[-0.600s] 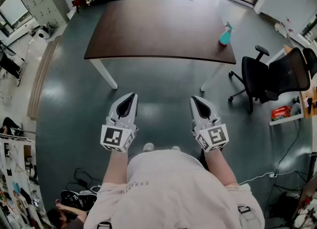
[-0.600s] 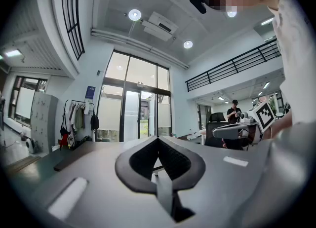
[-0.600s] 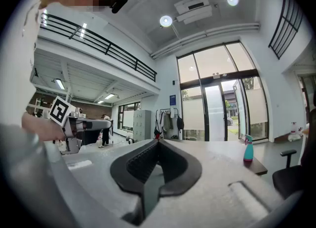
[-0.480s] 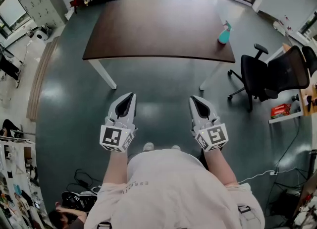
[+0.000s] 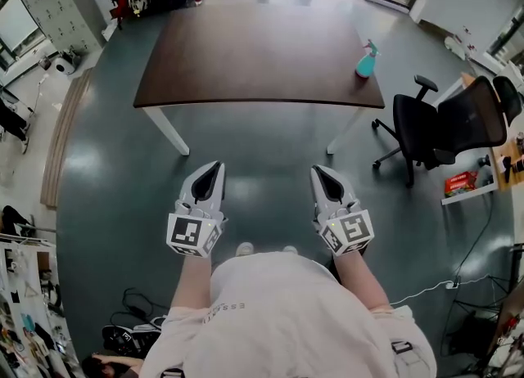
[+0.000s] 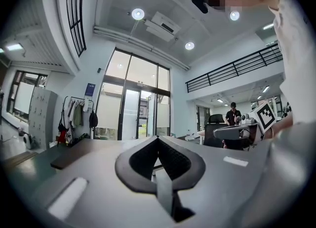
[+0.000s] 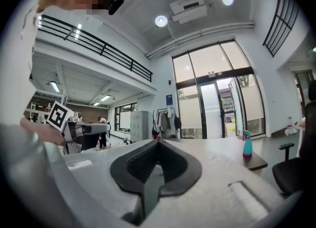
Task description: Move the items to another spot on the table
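A teal spray bottle (image 5: pixel 365 60) stands near the right edge of a dark brown table (image 5: pixel 254 53), and shows again as the bottle (image 7: pixel 247 144) at the right of the right gripper view. I hold both grippers over the floor, well short of the table. My left gripper (image 5: pixel 215 165) is shut, its tips meeting with nothing between them, as the left gripper (image 6: pixel 158 137) also shows in its own view. My right gripper (image 5: pixel 316 169) is shut and empty too, seen again as the right gripper (image 7: pixel 159 140). Both point toward the table.
A black office chair (image 5: pixel 442 131) stands right of the table, with a second one behind it. A desk with a red box (image 5: pixel 463 182) is at far right. A white cable (image 5: pixel 426 290) lies on the floor at lower right. Lockers (image 5: pixel 49 4) line the far left.
The view has shifted a little toward the table, which sits slightly lower and left in the frame. Both grippers stay shut, side by side.
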`<move>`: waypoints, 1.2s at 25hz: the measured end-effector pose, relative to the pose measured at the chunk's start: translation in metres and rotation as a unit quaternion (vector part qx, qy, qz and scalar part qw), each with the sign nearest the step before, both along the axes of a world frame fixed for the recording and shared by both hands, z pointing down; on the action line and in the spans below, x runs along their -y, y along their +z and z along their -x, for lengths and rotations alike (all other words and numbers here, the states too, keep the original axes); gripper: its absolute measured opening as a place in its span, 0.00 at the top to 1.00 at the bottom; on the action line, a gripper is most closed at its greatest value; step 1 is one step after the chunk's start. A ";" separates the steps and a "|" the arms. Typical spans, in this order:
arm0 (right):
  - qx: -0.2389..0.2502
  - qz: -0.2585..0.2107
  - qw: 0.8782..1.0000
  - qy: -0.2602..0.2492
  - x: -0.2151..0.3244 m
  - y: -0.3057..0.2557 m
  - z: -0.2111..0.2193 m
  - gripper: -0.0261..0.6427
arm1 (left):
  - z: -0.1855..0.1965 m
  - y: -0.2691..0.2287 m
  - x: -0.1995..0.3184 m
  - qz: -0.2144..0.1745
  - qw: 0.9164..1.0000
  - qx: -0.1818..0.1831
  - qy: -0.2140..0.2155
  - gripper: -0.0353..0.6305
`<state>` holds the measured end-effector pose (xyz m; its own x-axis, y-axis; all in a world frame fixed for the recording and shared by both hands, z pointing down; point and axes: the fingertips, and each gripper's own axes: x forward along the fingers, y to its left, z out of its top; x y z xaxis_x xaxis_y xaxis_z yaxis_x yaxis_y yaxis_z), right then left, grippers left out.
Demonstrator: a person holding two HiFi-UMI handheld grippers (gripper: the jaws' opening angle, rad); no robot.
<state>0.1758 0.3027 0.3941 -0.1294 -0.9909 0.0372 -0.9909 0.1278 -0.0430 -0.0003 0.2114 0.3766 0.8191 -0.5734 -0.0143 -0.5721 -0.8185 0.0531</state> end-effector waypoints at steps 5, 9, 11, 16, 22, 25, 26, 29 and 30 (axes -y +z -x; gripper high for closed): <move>-0.034 -0.004 0.999 -0.005 0.005 -0.002 0.019 0.98 | 0.011 0.002 0.008 0.000 1.000 0.001 0.010 0.92; -0.031 0.003 0.999 -0.005 0.016 0.007 0.042 0.98 | 0.031 0.010 0.021 0.007 1.000 0.001 0.009 0.92; -0.018 0.012 1.000 0.002 0.022 0.014 0.051 0.98 | 0.043 0.015 0.027 0.013 1.000 0.002 0.012 0.92; 0.012 0.026 0.999 0.025 0.037 0.025 0.063 0.98 | 0.062 0.022 0.049 0.020 0.999 0.006 0.029 0.92; 0.002 0.052 0.997 0.061 0.037 0.039 0.069 0.98 | 0.062 0.034 0.072 0.041 0.997 0.001 0.059 0.92; -0.002 0.064 0.995 0.076 0.035 0.045 0.056 0.98 | 0.048 0.039 0.080 0.044 0.997 -0.005 0.069 0.92; -0.001 0.065 0.995 0.081 0.034 0.046 0.049 0.98 | 0.041 0.040 0.081 0.045 0.996 -0.005 0.073 0.92; 0.011 0.070 0.993 0.098 0.036 0.052 0.025 0.98 | 0.017 0.046 0.086 0.049 0.995 -0.002 0.089 0.92; 0.016 0.071 0.992 0.103 0.037 0.055 0.016 0.98 | 0.008 0.048 0.087 0.050 0.994 0.001 0.095 0.92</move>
